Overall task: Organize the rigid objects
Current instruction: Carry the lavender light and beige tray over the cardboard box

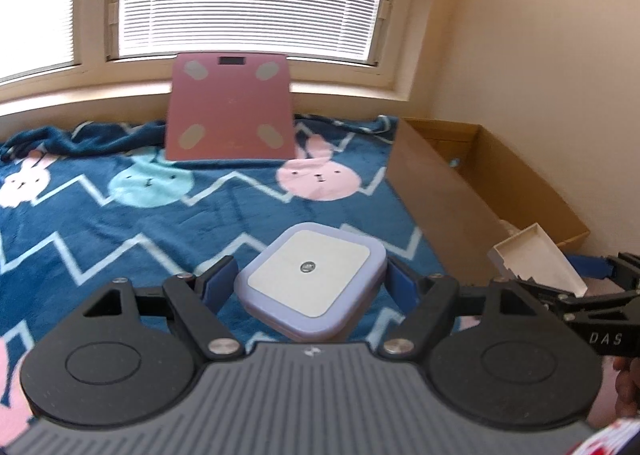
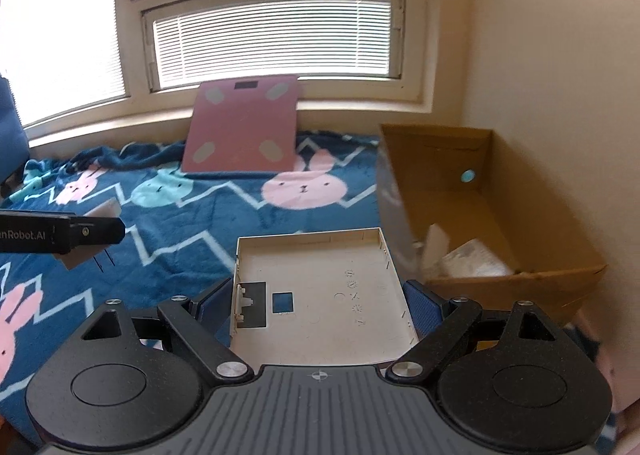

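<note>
The lilac square device [image 1: 311, 282], white-faced with a small round button at centre, sits clamped between the blue pads of the left tongs [image 1: 310, 285] and appears lifted clear of the bed, tilted slightly. The cream plastic tray [image 2: 320, 295], a shallow open shell with cut-outs in its floor, is clamped likewise across its width in the right tongs [image 2: 316, 309]; in the left view it shows at the right edge, held up just short of the box. Both tongs stand wide, each closed on a wide object. The cardboard box [image 2: 520, 215] lies open on the right against the wall, with pale items, not identifiable, already in its near end. A pink bathroom scale [image 1: 231, 109] leans upright against the window sill at the far side, resting on the blue rabbit-print blanket [image 1: 120, 223] that covers the bed. Judgement: the step in hand is the carry of two picked items toward the box. The next move calls for bringing the tray over the box's near left wall, lowering it inside before release, then the device after, avoiding collision between the tongs.
</note>
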Demonstrator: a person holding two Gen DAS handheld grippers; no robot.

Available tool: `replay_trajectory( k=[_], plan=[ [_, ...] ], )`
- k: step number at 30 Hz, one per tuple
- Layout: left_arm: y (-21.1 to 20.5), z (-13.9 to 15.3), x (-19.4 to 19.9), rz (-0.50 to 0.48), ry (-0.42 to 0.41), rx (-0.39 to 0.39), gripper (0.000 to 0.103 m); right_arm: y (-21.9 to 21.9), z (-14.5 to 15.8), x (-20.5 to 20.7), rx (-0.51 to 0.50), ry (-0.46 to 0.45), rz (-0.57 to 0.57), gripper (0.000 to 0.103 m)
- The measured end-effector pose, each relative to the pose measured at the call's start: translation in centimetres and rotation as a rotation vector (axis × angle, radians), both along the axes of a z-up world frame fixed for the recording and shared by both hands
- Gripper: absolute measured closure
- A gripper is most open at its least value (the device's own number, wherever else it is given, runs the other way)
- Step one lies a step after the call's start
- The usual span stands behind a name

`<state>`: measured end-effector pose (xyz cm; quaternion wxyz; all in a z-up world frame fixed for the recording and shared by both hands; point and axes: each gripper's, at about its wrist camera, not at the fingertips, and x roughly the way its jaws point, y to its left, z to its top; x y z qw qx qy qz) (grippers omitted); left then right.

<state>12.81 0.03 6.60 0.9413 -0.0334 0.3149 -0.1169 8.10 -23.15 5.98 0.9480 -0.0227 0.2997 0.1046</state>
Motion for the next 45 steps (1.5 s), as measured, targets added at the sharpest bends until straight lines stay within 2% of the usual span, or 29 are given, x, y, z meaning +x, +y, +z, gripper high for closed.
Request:
replay_trajectory(
  k=[12,24,34,45],
  plan=[
    [-7.6,1.9,2.2,-0.158,-0.020,-0.012,0.027,-6.4,2.4,2.0,-0.050,-0.034,-0.081,0.016],
    [-15.1,3.1,5.8,-0.290,-0.031,-0.005,0.027,-11.9,2.5,5.7,-0.081,-0.013,-0.135,0.016],
    [-19.4,2.3,9.8,-0.362,-0.005,0.015,0.027,-15.0,1.2,9.4,-0.036,0.053,-0.160,0.016],
    [-23.1,0.5,12.9,-0.435,0.022,0.052,0.027,-17.4,0.3,11.7,0.001,0.091,-0.199,0.016]
  ],
)
